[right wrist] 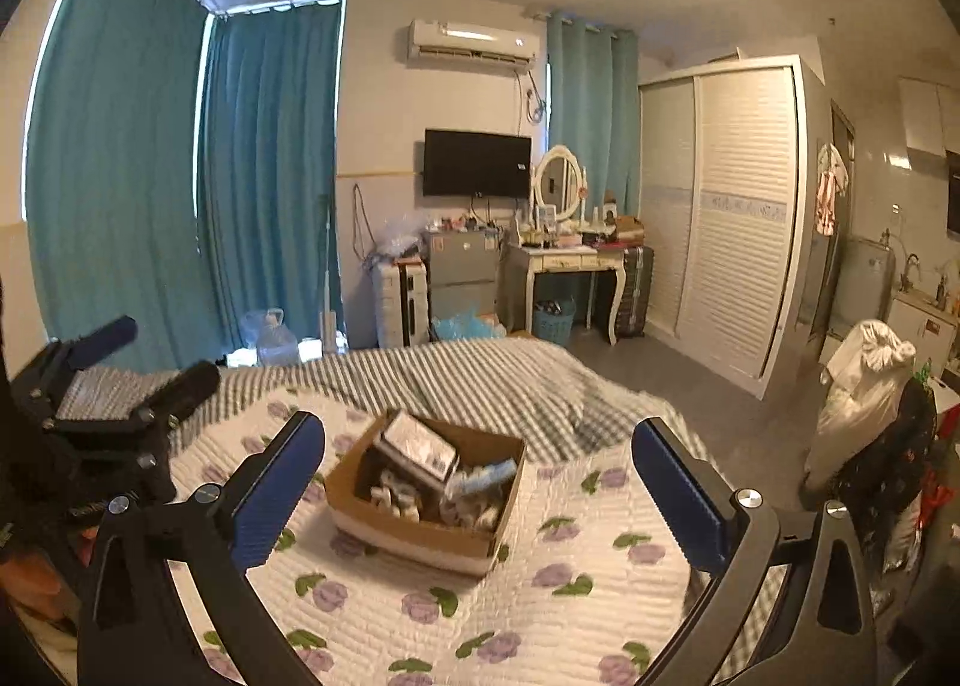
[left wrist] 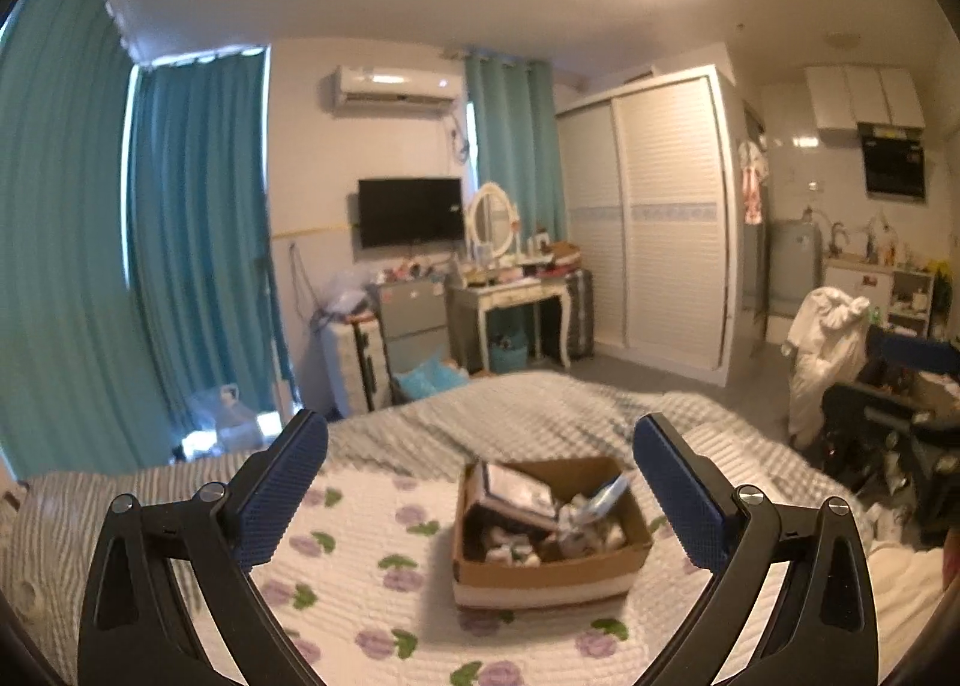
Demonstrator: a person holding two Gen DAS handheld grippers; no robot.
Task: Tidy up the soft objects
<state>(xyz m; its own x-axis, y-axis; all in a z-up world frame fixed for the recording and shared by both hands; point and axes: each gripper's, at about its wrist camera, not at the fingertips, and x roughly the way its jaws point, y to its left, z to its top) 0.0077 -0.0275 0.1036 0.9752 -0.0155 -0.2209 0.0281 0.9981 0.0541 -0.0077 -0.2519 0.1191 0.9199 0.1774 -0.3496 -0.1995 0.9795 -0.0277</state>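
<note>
An open cardboard box [left wrist: 549,566] [right wrist: 420,536] sits on the bed's white quilt with purple flowers [left wrist: 372,584] [right wrist: 576,596]. It holds a dark flat package, small pale items and a blue-and-white tube. My left gripper [left wrist: 480,425] is open wide above the quilt, with nothing between its blue pads [left wrist: 282,488], and the box lies just beyond them. My right gripper [right wrist: 480,428] is also open and holds nothing, with the box ahead, a little left of centre. In the right wrist view, the left gripper [right wrist: 159,353] shows at the left edge, open.
A grey striped blanket [left wrist: 540,410] [right wrist: 480,380] covers the far half of the bed. A white garment [left wrist: 828,350] [right wrist: 864,386] hangs over a dark chair at the right. Beyond the bed stand a dressing table [right wrist: 570,266], a small fridge [right wrist: 462,272], a wardrobe [right wrist: 732,206] and teal curtains [right wrist: 180,176].
</note>
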